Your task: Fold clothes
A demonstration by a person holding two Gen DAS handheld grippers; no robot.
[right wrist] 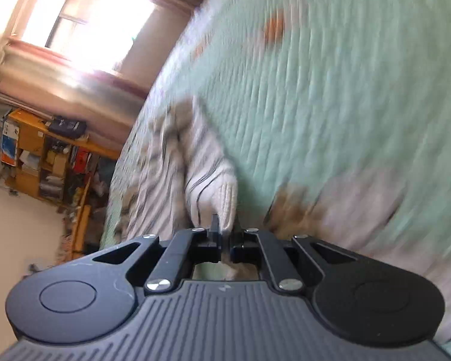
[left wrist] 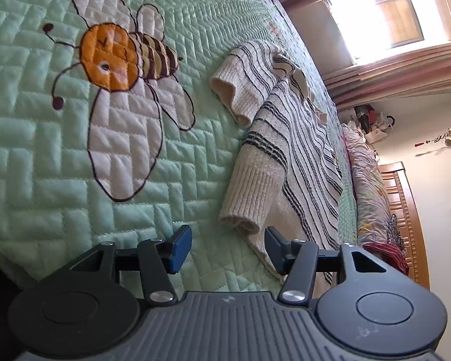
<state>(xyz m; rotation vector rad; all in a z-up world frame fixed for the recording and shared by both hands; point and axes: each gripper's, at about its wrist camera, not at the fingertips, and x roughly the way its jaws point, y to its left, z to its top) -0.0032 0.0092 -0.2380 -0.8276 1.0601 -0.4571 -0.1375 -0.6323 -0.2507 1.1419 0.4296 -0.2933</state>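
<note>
A cream knit sweater with dark stripes (left wrist: 288, 138) lies on a mint-green quilted bedspread (left wrist: 195, 15). One ribbed cuff (left wrist: 249, 201) rests just ahead of my left gripper (left wrist: 228, 249), which stands open over the quilt, touching nothing. The other sleeve end (left wrist: 228, 87) lies farther off. In the blurred right wrist view, my right gripper (right wrist: 224, 228) is shut on a ribbed sleeve cuff (right wrist: 222, 195), and the sleeve stretches back to the rest of the sweater (right wrist: 165, 162).
A large stitched bee (left wrist: 120, 90) decorates the quilt left of the sweater. A patterned pillow (left wrist: 369, 180) and wooden headboard (left wrist: 406, 210) lie beyond it. A bright window (right wrist: 84, 21) and a cluttered orange shelf (right wrist: 39, 156) stand past the bed's edge.
</note>
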